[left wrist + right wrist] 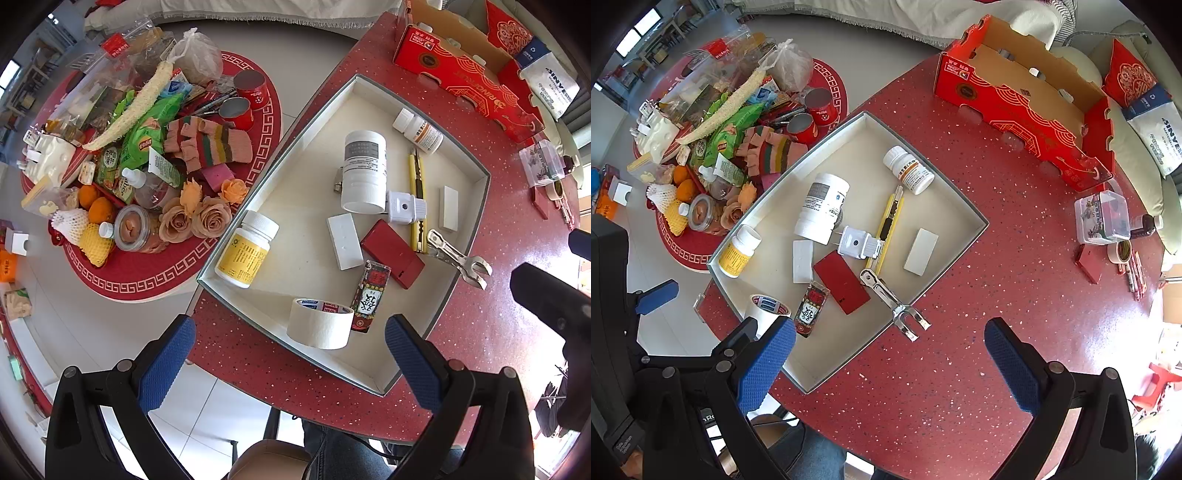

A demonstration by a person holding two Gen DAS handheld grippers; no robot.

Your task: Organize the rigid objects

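A shallow white tray [476, 206] [975, 236] sits on the red speckled table [491, 332] [960, 387]. In it lie a large white bottle [364, 170] [822, 206], a yellow-label bottle [248, 249] [738, 251], a small orange-label bottle [419, 131] [909, 170], a tape roll [319, 323] [764, 308], a white plug [404, 206] [858, 242], a yellow utility knife [417, 184] [888, 225], a red box [391, 253] [842, 282] and white blocks [344, 240]. A metal clip [458, 258] [894, 302] overhangs the rim. My left gripper [290, 363] and right gripper [890, 369] are open, empty, above the tray's near side.
A heap of bags, flowers, fruit, cans and a striped cloth [207, 142] lies on a round red mat [147, 277] on the floor to the left. A red cardboard crate [1027, 107] stands at the table's back. A clear box [1102, 218] and small items lie at the right.
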